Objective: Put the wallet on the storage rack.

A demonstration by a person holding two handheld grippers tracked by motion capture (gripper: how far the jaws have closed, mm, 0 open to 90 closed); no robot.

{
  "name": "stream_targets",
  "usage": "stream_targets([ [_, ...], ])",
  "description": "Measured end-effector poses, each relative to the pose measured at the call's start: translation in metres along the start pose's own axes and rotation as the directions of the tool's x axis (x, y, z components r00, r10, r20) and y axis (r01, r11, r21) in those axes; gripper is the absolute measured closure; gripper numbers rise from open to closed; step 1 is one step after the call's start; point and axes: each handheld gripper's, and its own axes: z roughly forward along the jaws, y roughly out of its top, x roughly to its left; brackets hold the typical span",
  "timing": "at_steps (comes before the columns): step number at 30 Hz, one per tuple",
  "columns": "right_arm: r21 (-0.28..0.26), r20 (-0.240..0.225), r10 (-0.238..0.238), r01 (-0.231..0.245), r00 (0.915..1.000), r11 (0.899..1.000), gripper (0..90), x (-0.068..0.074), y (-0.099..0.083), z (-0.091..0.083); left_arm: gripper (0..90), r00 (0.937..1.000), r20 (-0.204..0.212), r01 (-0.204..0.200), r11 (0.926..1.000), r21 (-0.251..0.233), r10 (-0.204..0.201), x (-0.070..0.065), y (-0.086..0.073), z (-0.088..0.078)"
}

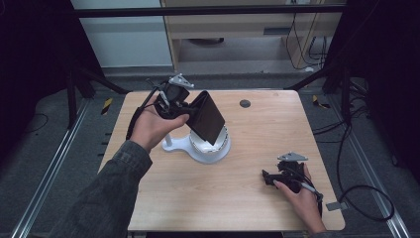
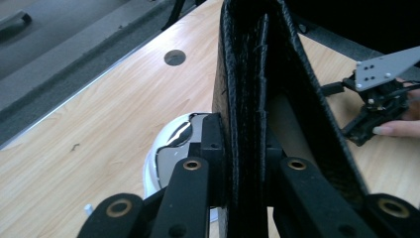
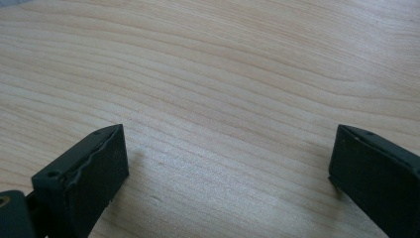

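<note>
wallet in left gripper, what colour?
Black, with a grained leather-like texture, on the wallet. Shows best in the left gripper view.

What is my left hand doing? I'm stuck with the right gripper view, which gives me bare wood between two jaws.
Observer: The left gripper is shut on a black wallet, held up off the table.
Operator: Anything under it?
Observer: Yes, a white round stand sits on the table right below the wallet.
Operator: And where is my right gripper relative to that?
Observer: The right gripper rests near the table's front right corner, jaws open, well apart from the stand.
</note>
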Motion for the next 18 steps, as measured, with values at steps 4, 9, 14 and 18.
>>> stream_targets([
  [4,0.0,0.002,-0.001,0.001,1.0,1.0,2.1,0.0,0.0,0.0,80.4,1.0,-0.005,0.006,0.9999,0.008,-0.006,0.004,-0.002,0.0],
  [9,-0.001,0.004,0.002,-0.002,1.0,1.0,2.1,0.0,-0.001,-0.001,80.3,0.9999,-0.009,0.011,0.9999,0.012,-0.011,0.007,-0.004,0.003],
  [14,-0.001,0.006,0.012,-0.012,0.9999,1.0,2.1,0.0,-0.002,-0.002,80.4,0.9997,-0.024,0.008,0.9997,0.024,-0.007,0.01,-0.005,0.006],
  [18,-0.001,0.009,0.011,-0.011,0.9999,1.0,2.1,0.0,-0.002,-0.002,80.3,0.9996,-0.026,0.015,0.9994,0.032,-0.015,0.014,-0.009,0.009],
])
